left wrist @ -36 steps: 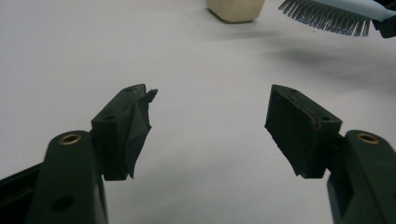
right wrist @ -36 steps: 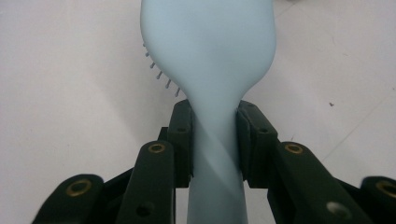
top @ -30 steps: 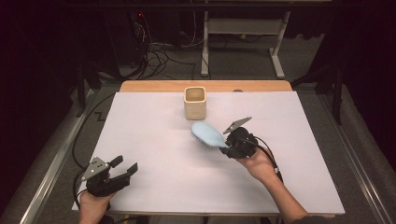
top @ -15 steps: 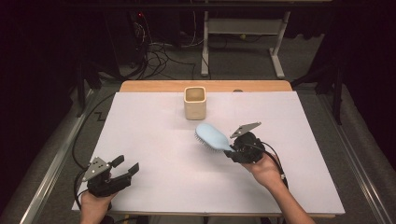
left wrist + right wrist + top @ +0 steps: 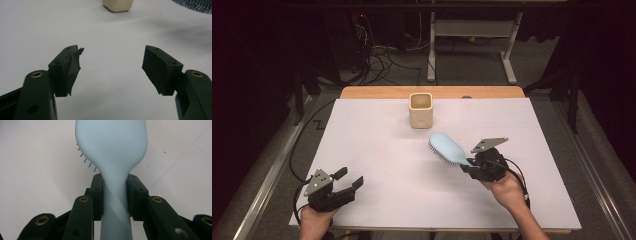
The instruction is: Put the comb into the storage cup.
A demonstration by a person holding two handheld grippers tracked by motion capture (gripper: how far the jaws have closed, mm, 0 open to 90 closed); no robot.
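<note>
Hairbrush point(image 5: 448, 150) is pinched by its handle in the right gripper point(image 5: 472, 167) jaws (bristles down); left gripper point(image 5: 349, 182) jaws are spread, empty.

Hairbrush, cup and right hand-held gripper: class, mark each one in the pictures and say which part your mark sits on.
hairbrush point(image 5: 448, 149): high view, on the pale blue back of its head.
cup point(image 5: 420, 111): high view, on its cream front wall.
right hand-held gripper point(image 5: 114, 196): right gripper view, midway between the fingertips clamped on the brush handle.

Hairbrush point(image 5: 449, 150) right of, before cup point(image 5: 420, 110)
</note>
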